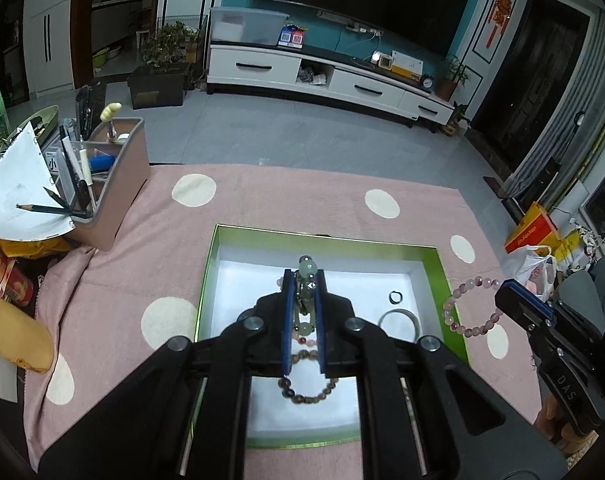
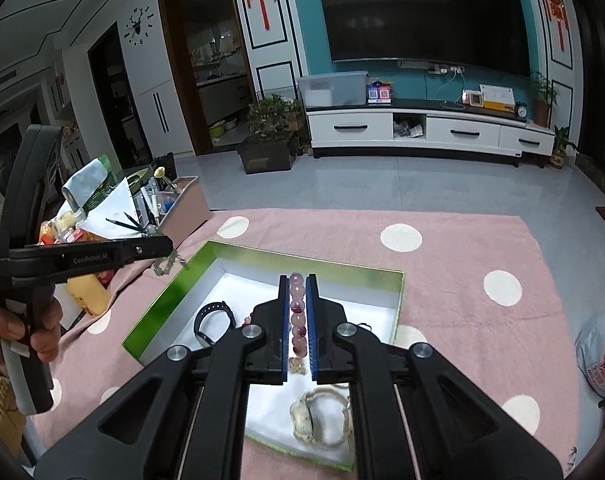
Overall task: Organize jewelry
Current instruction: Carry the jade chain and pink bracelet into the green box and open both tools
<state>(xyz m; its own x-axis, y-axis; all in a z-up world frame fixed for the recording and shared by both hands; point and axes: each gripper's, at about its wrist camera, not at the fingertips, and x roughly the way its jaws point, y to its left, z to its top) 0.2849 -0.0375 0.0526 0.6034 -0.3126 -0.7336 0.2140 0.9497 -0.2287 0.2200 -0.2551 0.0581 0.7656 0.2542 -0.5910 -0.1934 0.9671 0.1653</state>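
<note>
A green-rimmed box (image 1: 438, 264) with a white inside lies on a pink dotted cloth. My left gripper (image 1: 305, 276) is shut on a pale green bead bracelet (image 1: 308, 269), held over the box. My right gripper (image 2: 297, 280) is shut on a pink bead bracelet (image 2: 297, 304); in the left wrist view that bracelet (image 1: 468, 304) hangs over the box's right rim. Inside the box lie a brown bead bracelet (image 1: 308, 390), a dark ring (image 1: 395, 297), a silver bangle (image 1: 399, 314), a black watch (image 2: 214, 320) and a pale watch (image 2: 322, 416).
A pink desk organizer (image 1: 110, 184) with pencils and papers stands at the cloth's left corner. A yellow bottle (image 1: 18, 332) and snack packs lie left of the cloth. A plastic bag (image 1: 532, 268) and an orange box (image 1: 532, 228) sit to the right.
</note>
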